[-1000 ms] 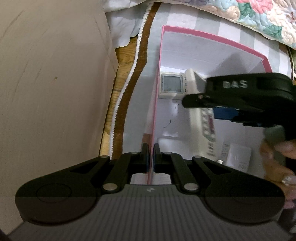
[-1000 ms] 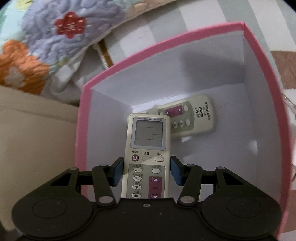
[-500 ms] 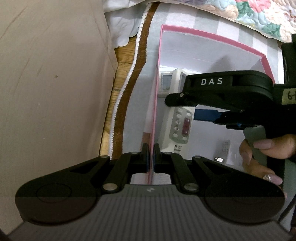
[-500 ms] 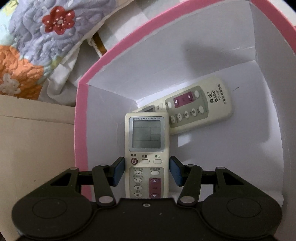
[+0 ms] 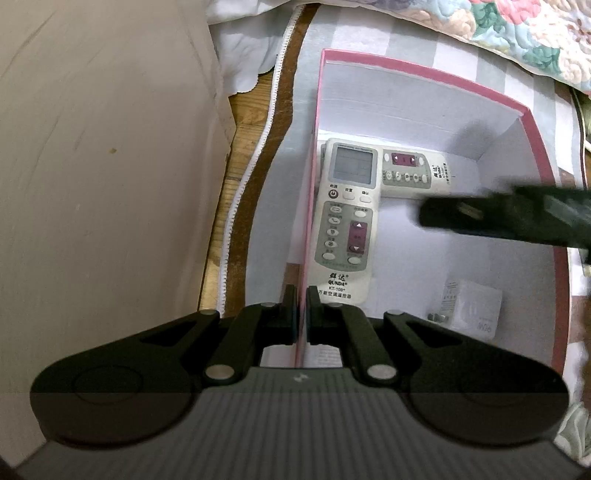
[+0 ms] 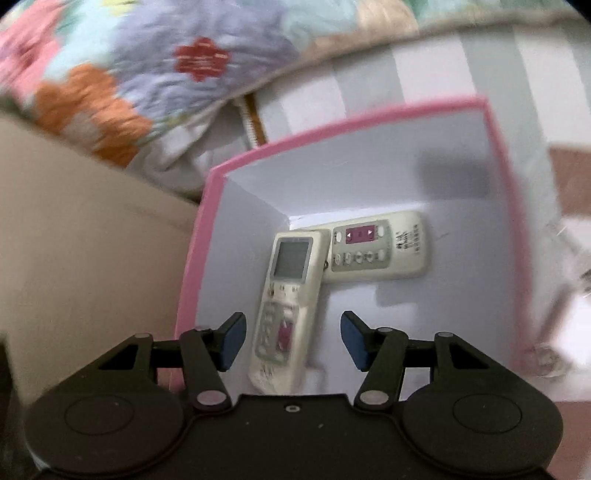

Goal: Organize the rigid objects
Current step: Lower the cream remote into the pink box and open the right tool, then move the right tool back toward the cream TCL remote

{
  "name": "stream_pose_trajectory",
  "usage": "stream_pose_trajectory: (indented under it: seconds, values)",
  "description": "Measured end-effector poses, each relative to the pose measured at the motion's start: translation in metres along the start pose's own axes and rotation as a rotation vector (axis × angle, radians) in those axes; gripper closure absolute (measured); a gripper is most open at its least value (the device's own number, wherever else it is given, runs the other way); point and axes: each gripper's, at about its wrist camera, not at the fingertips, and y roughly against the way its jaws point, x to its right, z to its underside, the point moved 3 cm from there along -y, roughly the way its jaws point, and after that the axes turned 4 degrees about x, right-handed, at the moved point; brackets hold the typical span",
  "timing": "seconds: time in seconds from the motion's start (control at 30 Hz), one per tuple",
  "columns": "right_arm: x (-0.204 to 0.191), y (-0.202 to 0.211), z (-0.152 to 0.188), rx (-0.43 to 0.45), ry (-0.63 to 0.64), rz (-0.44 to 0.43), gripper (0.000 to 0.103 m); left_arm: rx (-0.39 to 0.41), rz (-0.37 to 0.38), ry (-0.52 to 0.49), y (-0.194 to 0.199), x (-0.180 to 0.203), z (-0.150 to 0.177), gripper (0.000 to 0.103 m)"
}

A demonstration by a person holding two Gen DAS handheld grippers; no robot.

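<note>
A pink-rimmed white box (image 5: 495, 96) (image 6: 207, 206) holds two cream remotes. The larger remote (image 5: 345, 218) (image 6: 286, 310) with a screen lies along the left wall. The smaller remote (image 5: 413, 173) (image 6: 380, 251) lies crosswise behind it, partly under it. My left gripper (image 5: 301, 319) is shut on the box's left wall. My right gripper (image 6: 293, 341) is open and empty above the large remote; it shows blurred in the left wrist view (image 5: 509, 218).
A white charger plug (image 5: 472, 308) lies in the box's near right corner. A flowered quilt (image 6: 147, 66) lies behind the box, striped cloth (image 5: 369, 33) under it, and a beige cushion (image 5: 103, 166) to its left.
My right gripper has opened, let go of the large remote inside the box, and pulled back and up. The left gripper has stayed clamped on the box wall.
</note>
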Motion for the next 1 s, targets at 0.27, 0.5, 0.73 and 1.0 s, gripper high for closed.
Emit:
stream_pose_trajectory:
  seconds: [0.27, 0.5, 0.73, 1.0]
  values:
    - [0.005, 0.102, 0.023, 0.038, 0.195, -0.007, 0.041, -0.008, -0.011, -0.007, 0.000, 0.001, 0.001, 0.099]
    - [0.019, 0.161, 0.039, 0.163, 0.382, 0.078, 0.040, -0.007, -0.032, -0.020, 0.000, 0.006, 0.001, 0.099]
    - [0.086, 0.186, 0.047, 0.312, 0.319, 0.121, 0.026, 0.009, -0.018, -0.003, 0.009, 0.004, -0.003, 0.100]
    - [0.146, 0.174, 0.054, 0.286, 0.382, 0.281, 0.026, -0.012, -0.032, -0.026, 0.005, 0.007, -0.002, 0.100]
